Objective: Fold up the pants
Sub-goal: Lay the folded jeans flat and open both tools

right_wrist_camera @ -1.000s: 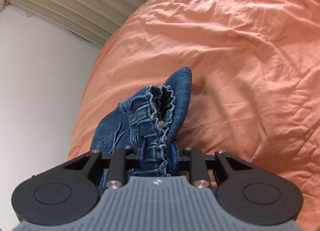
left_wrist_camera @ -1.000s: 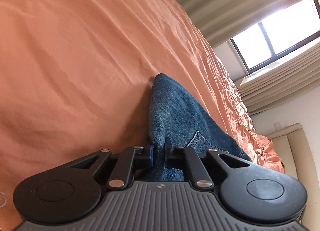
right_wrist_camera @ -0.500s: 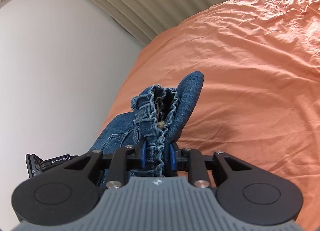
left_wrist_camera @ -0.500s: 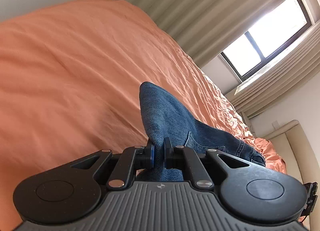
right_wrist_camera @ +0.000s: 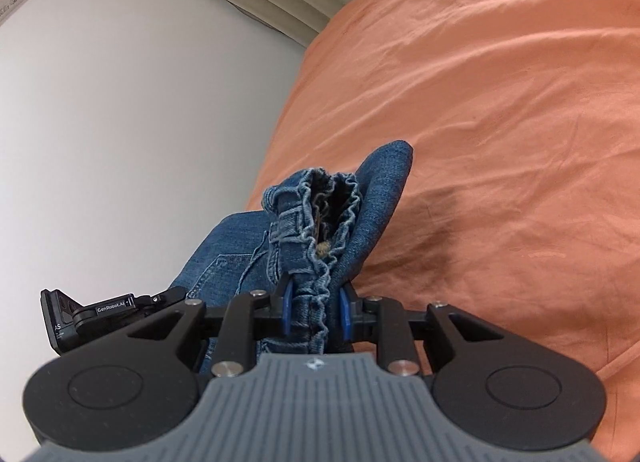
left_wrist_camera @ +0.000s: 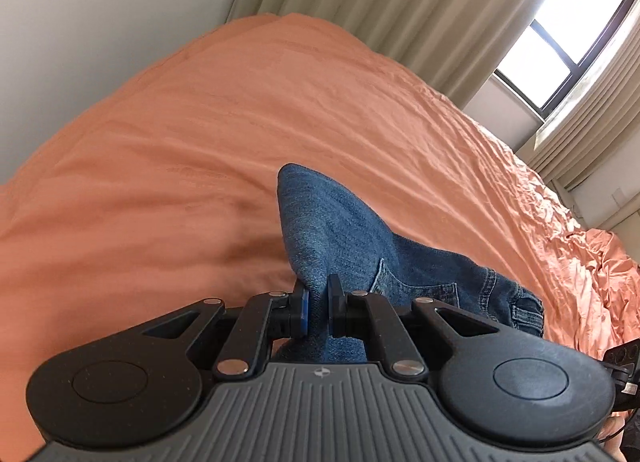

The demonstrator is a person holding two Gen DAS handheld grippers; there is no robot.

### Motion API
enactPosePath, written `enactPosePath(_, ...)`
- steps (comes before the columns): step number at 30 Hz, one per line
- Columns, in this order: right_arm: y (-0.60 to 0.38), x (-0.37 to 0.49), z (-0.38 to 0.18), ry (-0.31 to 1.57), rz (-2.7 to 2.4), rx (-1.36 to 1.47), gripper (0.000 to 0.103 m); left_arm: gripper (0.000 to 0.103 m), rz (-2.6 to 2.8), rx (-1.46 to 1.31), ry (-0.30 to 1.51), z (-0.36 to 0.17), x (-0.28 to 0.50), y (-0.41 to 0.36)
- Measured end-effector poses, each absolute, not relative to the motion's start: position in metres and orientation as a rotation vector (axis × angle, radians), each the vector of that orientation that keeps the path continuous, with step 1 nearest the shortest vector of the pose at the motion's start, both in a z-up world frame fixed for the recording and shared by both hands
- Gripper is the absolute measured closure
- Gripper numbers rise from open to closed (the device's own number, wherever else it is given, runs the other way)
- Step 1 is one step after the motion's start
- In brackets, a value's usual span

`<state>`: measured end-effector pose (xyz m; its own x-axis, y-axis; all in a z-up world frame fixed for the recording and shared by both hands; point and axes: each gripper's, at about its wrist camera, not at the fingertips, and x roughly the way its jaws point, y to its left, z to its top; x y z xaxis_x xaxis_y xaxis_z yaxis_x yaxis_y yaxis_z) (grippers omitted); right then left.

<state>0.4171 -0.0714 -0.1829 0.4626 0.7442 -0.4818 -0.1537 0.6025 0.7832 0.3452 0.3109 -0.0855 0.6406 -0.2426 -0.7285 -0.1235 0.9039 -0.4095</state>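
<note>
The pants are blue denim jeans (left_wrist_camera: pixel 344 238), held up above an orange bed sheet (left_wrist_camera: pixel 200 149). My left gripper (left_wrist_camera: pixel 318 308) is shut on a fold of plain denim; a back pocket shows just to its right. My right gripper (right_wrist_camera: pixel 314 312) is shut on the gathered elastic waistband of the jeans (right_wrist_camera: pixel 320 221), with a rounded flap of denim standing behind it. The left gripper's body (right_wrist_camera: pixel 92 312) shows at the left edge of the right wrist view. The rest of the jeans hangs below, hidden.
The orange sheet (right_wrist_camera: pixel 500 121) covers the bed, wrinkled toward the far right. A white wall (right_wrist_camera: pixel 140 121) borders the bed. Beige curtains (left_wrist_camera: pixel 380 1) and a bright window (left_wrist_camera: pixel 560 33) lie beyond it.
Both grippers have tilted up and risen with the jeans; more wall, curtain and window show now. Both grips on the denim are unchanged.
</note>
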Motion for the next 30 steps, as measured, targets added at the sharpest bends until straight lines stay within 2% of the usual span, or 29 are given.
enactPosePath(3, -0.076, 0.412, -0.205, 0.974, 0.580, 0.722, 0.084, 0.095, -0.066, -0.467, 0.928, -0.123, 0.348, 0.312)
enactPosePath(9, -0.076, 0.410, -0.233, 1.021, 0.528, 0.708, 0.084, 0.093, -0.050, -0.529, 0.956, -0.165, 0.347, 0.339)
enactPosePath(12, -0.073, 0.413, -0.245, 1.041, 0.496, 0.706, 0.084, 0.087, -0.065, -0.525, 0.968, -0.179, 0.346, 0.344)
enactPosePath(14, -0.071, 0.416, -0.253, 1.054, 0.478, 0.713, 0.083, 0.077, -0.058, -0.542, 0.988, -0.188, 0.351, 0.342)
enactPosePath(16, -0.069, 0.417, -0.250, 1.064, 0.468, 0.702, 0.080, 0.075, -0.062, -0.589, 0.996, -0.193, 0.346, 0.352)
enactPosePath(17, -0.067, 0.419, -0.246, 1.066, 0.464, 0.680, 0.076, 0.072, -0.065, -0.605, 0.997, -0.191, 0.343, 0.356)
enactPosePath(18, -0.067, 0.422, -0.241, 1.067, 0.460, 0.649, 0.065, 0.072, -0.070, -0.617, 1.002, -0.187, 0.341, 0.358)
enactPosePath(20, -0.066, 0.419, -0.228, 1.048, 0.459, 0.596, 0.056, 0.070, -0.091, -0.616, 1.020, -0.179, 0.332, 0.363)
enactPosePath(25, -0.063, 0.380, -0.198, 0.952, 0.465, 0.416, 0.055, 0.063, -0.125, -0.528, 1.055, -0.167, 0.289, 0.367)
enactPosePath(30, -0.044, 0.333, -0.184, 0.848, 0.432, 0.211, 0.056, 0.064, -0.078, -0.471, 1.121, -0.180, 0.257, 0.366)
